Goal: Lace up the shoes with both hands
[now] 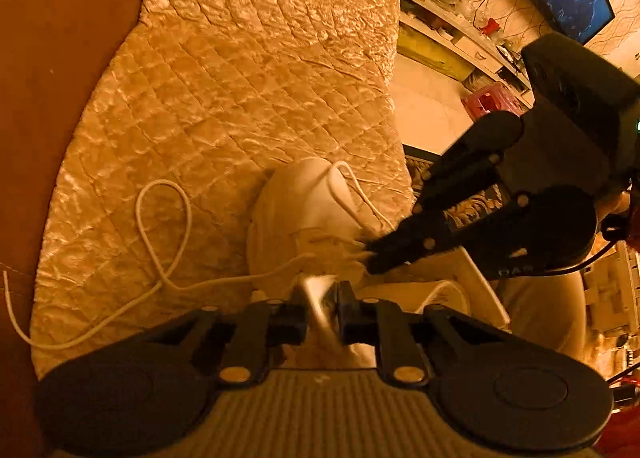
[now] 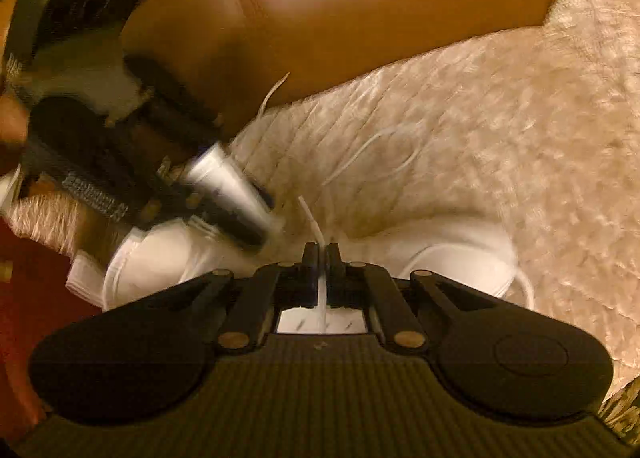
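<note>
Over the white shoe (image 1: 304,213) on the quilted cushion (image 1: 240,77), right tongs (image 2: 321,254) pinch the lace (image 2: 316,230); left tongs (image 1: 322,294) stand narrow, their grip unclear.

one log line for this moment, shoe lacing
right gripper: shut on lace | left gripper: at shoe, grip unclear | quilt: lace loop lying loose

Both wrist cams steep down, close, sharing white shoe (image 1: 304,213)

White shoe (image 1: 304,217) and lace (image 1: 160,234) on a cream diamond-quilted cover (image 1: 240,77).
</note>
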`<state>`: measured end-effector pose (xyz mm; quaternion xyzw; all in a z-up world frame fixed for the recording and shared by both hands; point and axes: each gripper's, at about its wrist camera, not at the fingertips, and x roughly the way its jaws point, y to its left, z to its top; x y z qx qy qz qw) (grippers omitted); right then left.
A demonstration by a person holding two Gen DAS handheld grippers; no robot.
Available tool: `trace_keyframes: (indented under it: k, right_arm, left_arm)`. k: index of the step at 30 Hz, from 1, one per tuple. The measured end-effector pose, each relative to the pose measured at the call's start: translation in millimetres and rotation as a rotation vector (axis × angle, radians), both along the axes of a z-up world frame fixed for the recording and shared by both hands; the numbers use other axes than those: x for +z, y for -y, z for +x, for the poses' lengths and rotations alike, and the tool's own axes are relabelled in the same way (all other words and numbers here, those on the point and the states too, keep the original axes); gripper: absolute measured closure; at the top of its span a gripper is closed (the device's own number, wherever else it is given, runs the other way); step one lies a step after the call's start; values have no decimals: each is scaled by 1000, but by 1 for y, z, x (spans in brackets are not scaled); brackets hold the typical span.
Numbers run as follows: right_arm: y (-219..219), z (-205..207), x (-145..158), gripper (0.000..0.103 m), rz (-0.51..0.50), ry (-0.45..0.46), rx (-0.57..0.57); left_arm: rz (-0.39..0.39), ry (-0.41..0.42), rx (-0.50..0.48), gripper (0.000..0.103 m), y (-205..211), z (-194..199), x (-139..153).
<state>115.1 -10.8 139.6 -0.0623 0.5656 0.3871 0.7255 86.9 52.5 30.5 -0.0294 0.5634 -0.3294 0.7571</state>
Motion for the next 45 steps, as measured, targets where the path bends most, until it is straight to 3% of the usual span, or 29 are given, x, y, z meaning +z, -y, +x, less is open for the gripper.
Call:
trace_keyframes:
  k: [8, 20, 32, 40, 42, 45]
  right_arm:
    - [-2, 1, -2, 98, -90, -80, -31]
    - [-43, 21, -10, 98, -320, -195, 100]
    - [-24, 18, -23, 98, -239, -247, -24]
    - [-27, 19, -30, 97, -229, -254, -9]
    - [-28, 19, -31, 97, -226, -241, 9]
    - [-32, 16, -29, 97, -210, -188, 55]
  left_arm:
    - [3, 74, 134, 91, -4, -15, 2]
    - [-23, 64, 216, 90, -19, -17, -5]
    - [-42, 57, 218, 91, -21, -18, -7]
    - [-49, 77, 185, 91, -18, -20, -4]
    - [-71, 80, 176, 91, -19, -21, -3]
    - [-172, 44, 212, 87, -31, -19, -4]
